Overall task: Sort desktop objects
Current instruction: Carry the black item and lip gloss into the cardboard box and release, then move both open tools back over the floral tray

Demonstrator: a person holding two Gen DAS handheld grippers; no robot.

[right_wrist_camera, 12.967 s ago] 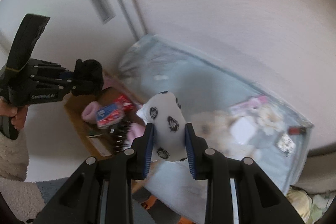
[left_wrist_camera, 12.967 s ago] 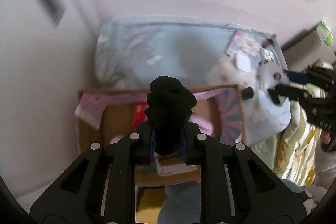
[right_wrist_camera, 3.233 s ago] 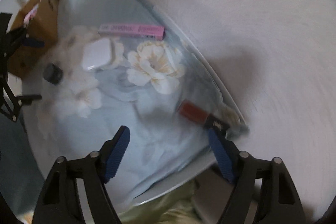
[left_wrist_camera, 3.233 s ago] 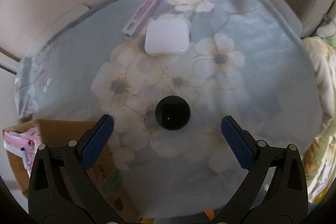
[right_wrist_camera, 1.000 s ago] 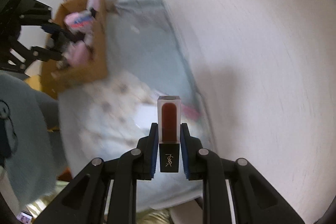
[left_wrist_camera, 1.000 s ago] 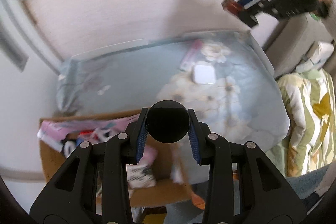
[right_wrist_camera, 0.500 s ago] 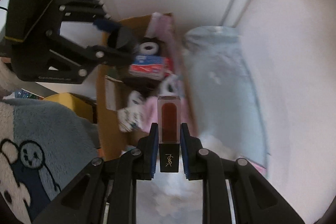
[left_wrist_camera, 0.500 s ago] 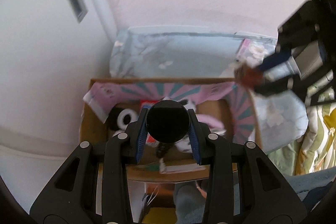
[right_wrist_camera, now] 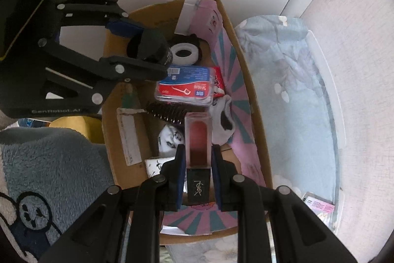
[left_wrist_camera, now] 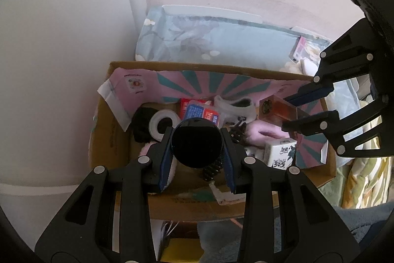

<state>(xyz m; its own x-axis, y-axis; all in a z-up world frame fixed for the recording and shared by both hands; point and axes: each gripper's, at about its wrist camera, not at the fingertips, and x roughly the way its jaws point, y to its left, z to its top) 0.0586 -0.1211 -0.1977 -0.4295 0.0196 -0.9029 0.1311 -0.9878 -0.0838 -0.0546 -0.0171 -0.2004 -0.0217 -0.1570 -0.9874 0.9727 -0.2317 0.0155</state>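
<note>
My left gripper is shut on a round black jar and holds it above the open cardboard box. The jar and left gripper also show in the right wrist view. My right gripper is shut on a red lip gloss tube with a black cap, held over the same box. In the left wrist view the tube hangs over the box's right side in the right gripper.
The box holds a tape roll, a floss pick pack, a black hair comb, socks and a small white box. Beside it lies a blue floral table cover with a pink box. A wall stands behind.
Both grippers have come in over the box with their loads and dropped lower toward it. The right gripper has moved in close beside the left one.
</note>
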